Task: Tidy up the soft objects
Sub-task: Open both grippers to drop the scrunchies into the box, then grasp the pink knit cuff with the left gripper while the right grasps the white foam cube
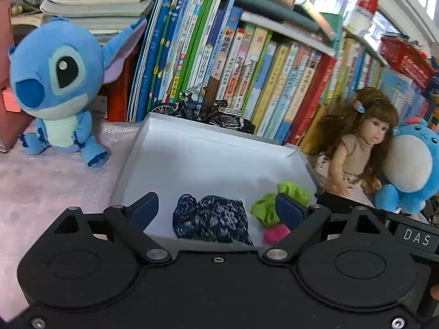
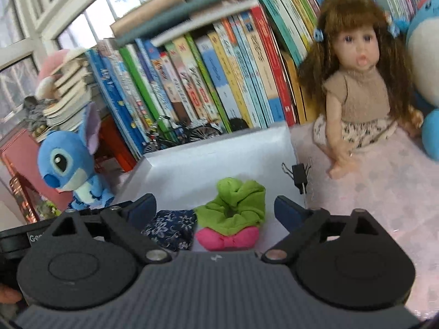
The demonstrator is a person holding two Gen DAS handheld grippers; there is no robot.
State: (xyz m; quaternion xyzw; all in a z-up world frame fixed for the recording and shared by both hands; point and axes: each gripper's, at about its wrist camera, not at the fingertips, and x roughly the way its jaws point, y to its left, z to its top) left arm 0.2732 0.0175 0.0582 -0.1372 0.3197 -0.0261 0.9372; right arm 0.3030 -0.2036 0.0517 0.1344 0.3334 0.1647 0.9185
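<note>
Left gripper (image 1: pixel 216 208): jaws stand wide apart, holding nothing.
Navy cloth (image 1: pixel 211 220): floral-patterned bundle lying in the near part of the white tray (image 1: pixel 192 159), between the left gripper's fingers and clear of both pads.
Right gripper (image 2: pixel 215 208): jaws spread wide, nothing gripped.
Green cloth (image 2: pixel 236 205): crumpled piece in the tray, between the right gripper's fingers, touching neither.
Pink cloth (image 2: pixel 227 237): lies just in front of the green one, at the near edge of the view; the two touch.
Order in tray: navy at left, green and pink at right, side by side along the near end; the far part of the tray is bare.
Black clip (image 2: pixel 300 176): sits on the tray's right rim.
Surface: pale pink cover (image 1: pixel 55 186) under the tray.
Blue plush (image 1: pixel 59 87): seated upright left of the tray.
Doll (image 2: pixel 359 87): seated right of the tray, a second blue plush (image 1: pixel 411 164) beside it.
Model bicycle (image 1: pixel 197 109): just beyond the tray's far rim.
Books (image 1: pixel 247 76): upright row behind everything, more stacked flat on top.
Windows (image 2: pixel 41 27): at the far back.
</note>
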